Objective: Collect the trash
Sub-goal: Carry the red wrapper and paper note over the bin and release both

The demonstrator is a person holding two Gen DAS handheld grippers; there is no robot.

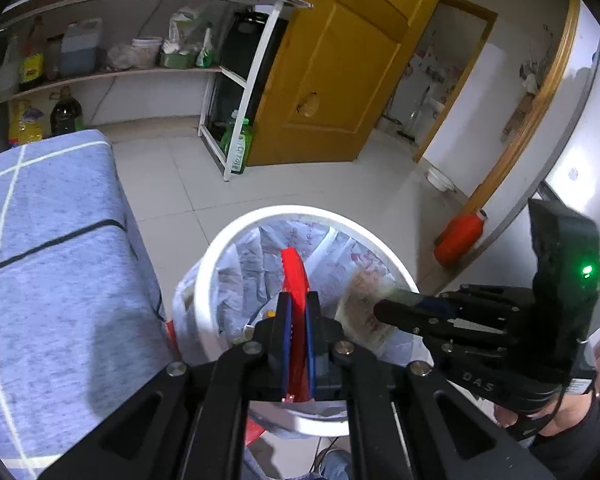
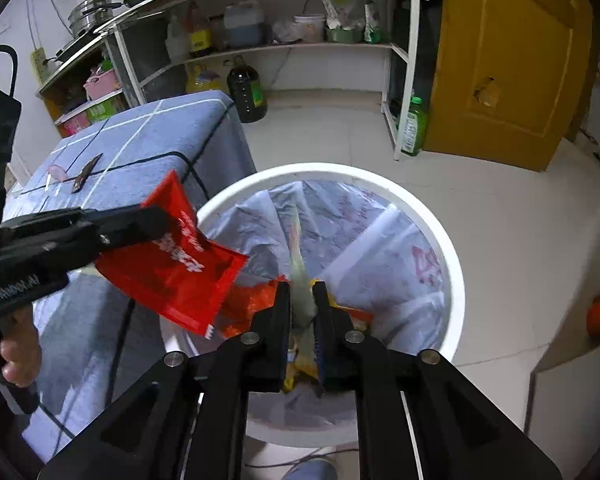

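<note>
1. Table (image 2: 148,136), left of the bin: covered in a blue-grey checked cloth. Two small items lie on its far end, a pinkish round piece (image 2: 57,172) and a dark narrow strip (image 2: 85,174); what they are is not clear.

2. Left gripper (image 1: 299,300): jaws nearly closed, clamped on a red wrapper (image 1: 294,276). In its own view the wrapper is seen edge-on, standing up between the blue pads (image 1: 286,328). From the right wrist view the gripper (image 2: 156,222) comes in from the left, and the wrapper (image 2: 172,268) hangs flat with white print on it, over the bin's left rim and partly over the table edge.

3. Bin (image 1: 384,256): round, white-rimmed, lined with a pale printed plastic bag (image 2: 380,248). It stands on the tiled floor just beside the table. Orange and yellow trash (image 2: 252,304) lies at the bottom.

4. Right gripper (image 2: 302,300): jaws nearly closed, gripping a pale, faded wrapper (image 2: 302,280) held edge-on over the bin's opening. In the left wrist view the gripper (image 1: 384,312) reaches in from the right, and its wrapper (image 1: 360,304) shows flat, beige with brownish marks, above the liner.

5. Background: shelving (image 2: 284,46) with bottles and containers, a yellow door (image 1: 332,64), an orange bottle (image 1: 458,238) on the floor at right.
</note>
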